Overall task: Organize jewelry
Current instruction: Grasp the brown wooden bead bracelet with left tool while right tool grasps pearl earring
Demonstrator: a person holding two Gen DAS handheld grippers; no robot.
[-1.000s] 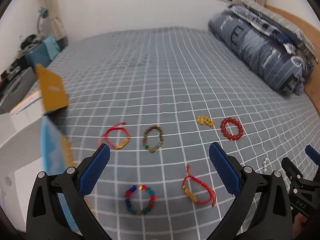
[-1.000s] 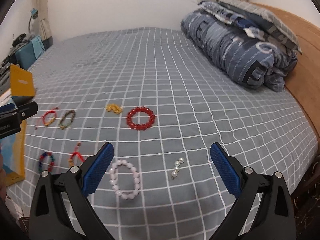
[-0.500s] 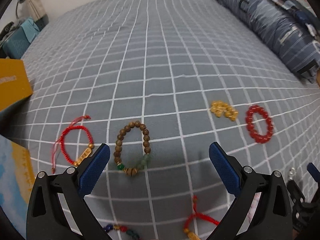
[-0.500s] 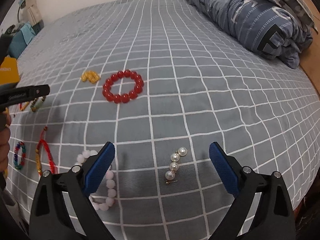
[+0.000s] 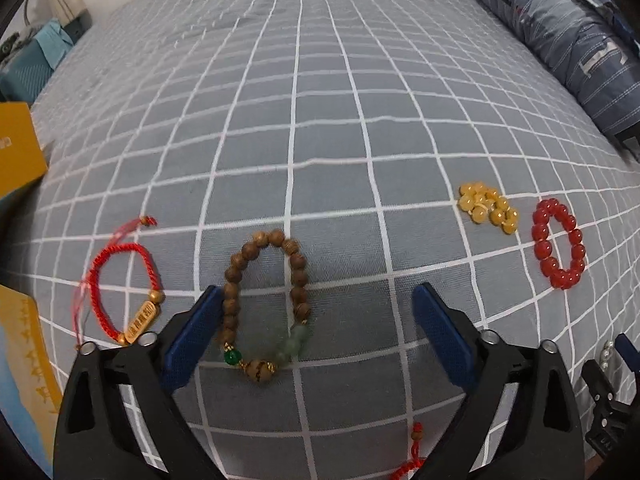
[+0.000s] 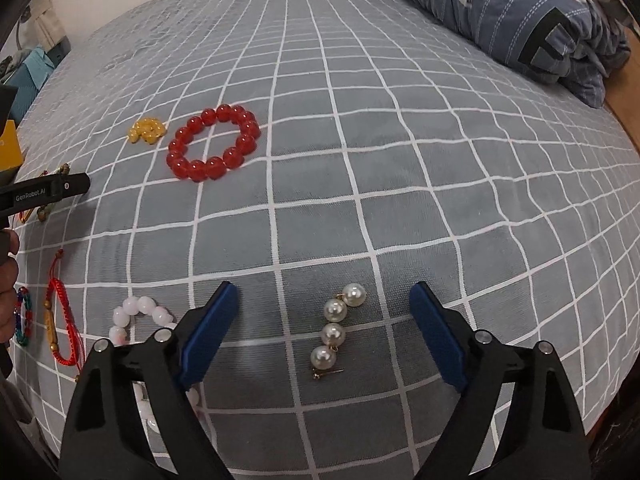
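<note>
Jewelry lies scattered over the bed (image 5: 320,140), on its grey checked cover; nothing has been gathered yet, so the step in hand looks like a first reach by both hands at once. The left gripper (image 5: 316,336) hangs over the wooden bead bracelet (image 5: 266,304), its fingers spread wide and just closing a little, the bracelet between them but not pressed; one blue pad overlaps the beads' left side in that view. The right gripper (image 6: 322,334) likewise stands open, jaws just narrowing, around the pearl earring (image 6: 336,326), which lies free between the pads. Near by are a red cord bracelet (image 5: 120,284), a clump of amber beads (image 5: 488,208), a red bead bracelet (image 6: 214,142) and a pale pink bead bracelet (image 6: 140,312), partly hidden by a finger. Next, each gripper probably must sink to the cover and close; the earring is small and flat, so the pads must meet low, or it may slip.
</note>
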